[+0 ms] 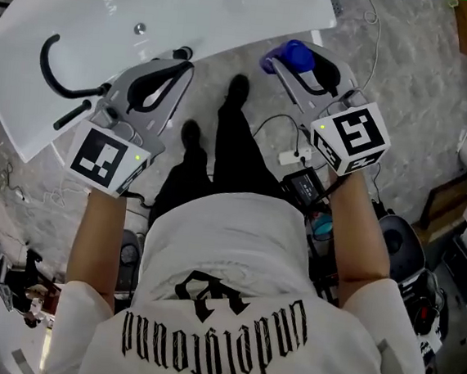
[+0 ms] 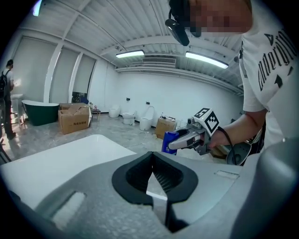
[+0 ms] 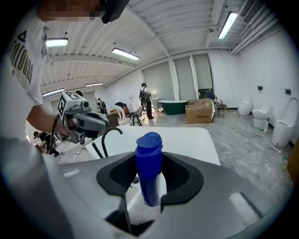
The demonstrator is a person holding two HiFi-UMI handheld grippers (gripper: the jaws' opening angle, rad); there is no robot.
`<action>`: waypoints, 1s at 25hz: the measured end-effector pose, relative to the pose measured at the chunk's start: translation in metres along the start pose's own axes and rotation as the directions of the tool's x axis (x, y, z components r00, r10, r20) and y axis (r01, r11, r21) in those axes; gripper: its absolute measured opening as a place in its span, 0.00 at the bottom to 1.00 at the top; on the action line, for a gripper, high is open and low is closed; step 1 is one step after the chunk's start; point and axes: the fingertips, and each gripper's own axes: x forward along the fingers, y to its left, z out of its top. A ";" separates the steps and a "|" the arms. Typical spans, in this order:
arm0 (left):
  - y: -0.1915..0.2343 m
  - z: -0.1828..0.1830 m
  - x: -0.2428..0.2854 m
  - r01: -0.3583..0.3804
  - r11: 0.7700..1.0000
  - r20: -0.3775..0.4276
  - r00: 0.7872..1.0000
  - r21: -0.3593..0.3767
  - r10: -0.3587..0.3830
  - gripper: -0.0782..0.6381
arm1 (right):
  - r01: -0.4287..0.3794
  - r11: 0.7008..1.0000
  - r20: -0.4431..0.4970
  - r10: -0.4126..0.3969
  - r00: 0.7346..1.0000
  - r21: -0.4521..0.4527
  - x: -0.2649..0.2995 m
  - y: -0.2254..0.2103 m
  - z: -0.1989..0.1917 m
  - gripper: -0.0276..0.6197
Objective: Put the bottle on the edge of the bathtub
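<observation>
The blue bottle (image 3: pixel 148 168) is held upright between the jaws of the right gripper (image 1: pixel 306 72), which are clamped on its body. Its flip cap stands clear above and beyond the fingertips. It is carried in the air, and nothing is seen to support it from below.

The bottle looks to be smooth moulded plastic. It is judged stiff enough to take the clamp, though the wall may give under a hard squeeze. The glossy surface may be slippery. How full it is cannot be told, so its weight is left open. The present hold on the straight body below the cap is judged sound. Being tall and narrow, the bottle is likely to tip if it is released on a slope.

Ahead of this gripper and lower lies the white bathtub (image 1: pixel 193 5), with its broad flat rim (image 3: pixel 187 137) just beyond the bottle. A black curved spout (image 3: pixel 105 137) rises from the tub ahead and to the gripper's left.

The left gripper (image 1: pixel 180 56) is held further to the left, over the tub's near rim. Its jaws are brought together with nothing between them.
</observation>
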 end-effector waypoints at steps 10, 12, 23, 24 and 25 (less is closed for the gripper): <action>0.036 -0.074 0.048 -0.008 0.999 -0.070 0.998 -0.041 0.005 0.12 | -0.009 1.000 -0.084 0.008 0.996 -0.015 0.063 -0.037 -0.071 0.28; 0.036 -0.076 0.050 -0.007 0.998 -0.080 0.997 -0.059 0.002 0.12 | -0.014 1.000 -0.094 0.012 0.996 -0.022 0.066 -0.039 -0.075 0.28; 0.049 -0.105 0.075 0.018 0.998 -0.151 0.988 -0.061 -0.027 0.12 | 0.006 0.998 -0.172 -0.015 0.985 -0.056 0.105 -0.067 -0.112 0.28; 0.048 -0.105 0.076 0.018 0.998 -0.153 0.988 -0.061 -0.028 0.12 | 0.006 0.998 -0.178 -0.017 0.984 -0.059 0.105 -0.068 -0.115 0.28; 0.047 -0.105 0.076 0.017 0.998 -0.155 0.988 -0.062 -0.027 0.12 | 0.006 0.998 -0.183 -0.018 0.983 -0.064 0.106 -0.069 -0.117 0.28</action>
